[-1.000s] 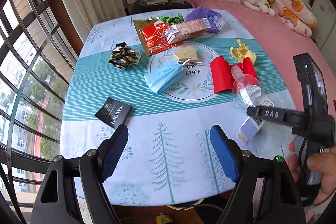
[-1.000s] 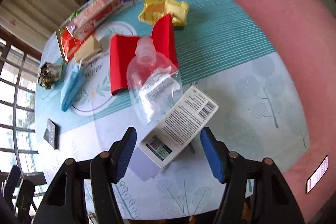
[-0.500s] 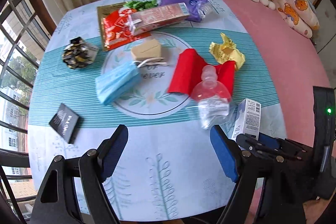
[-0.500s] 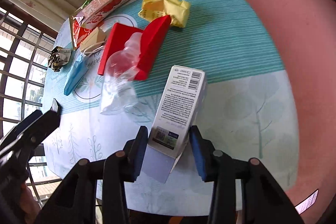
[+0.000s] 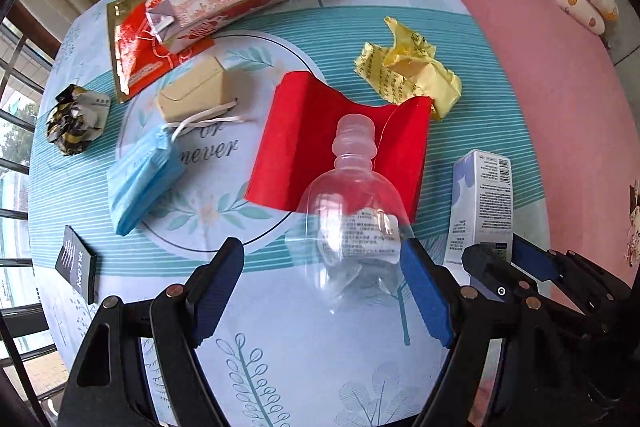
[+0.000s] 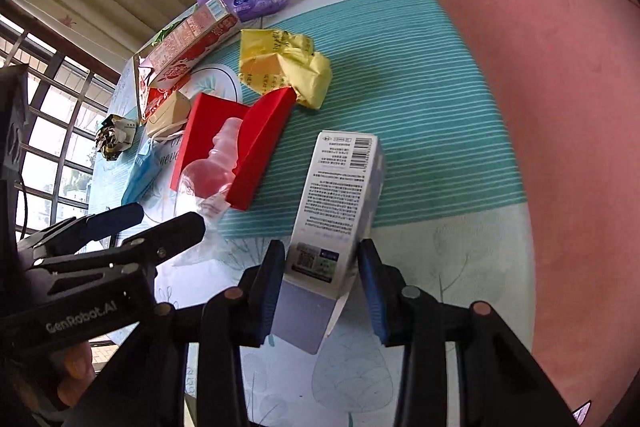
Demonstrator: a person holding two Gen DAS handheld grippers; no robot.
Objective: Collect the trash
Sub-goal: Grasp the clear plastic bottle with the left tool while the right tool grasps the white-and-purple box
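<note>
Your right gripper (image 6: 322, 277) is clamped on the white carton (image 6: 338, 195); your left gripper (image 5: 320, 277) is spread wide around the clear bottle (image 5: 352, 223), not gripping. One item secured — wrappers, mask, boxes from 9 to 1 o'clock remain on the table (image 5: 280, 355). No bin visible.

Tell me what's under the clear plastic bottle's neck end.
The clear plastic bottle lies with its neck over the folded red paper, which rests on the tablecloth. Whatever is beneath the red paper is covered. The left gripper straddles the bottle's base, open.
</note>
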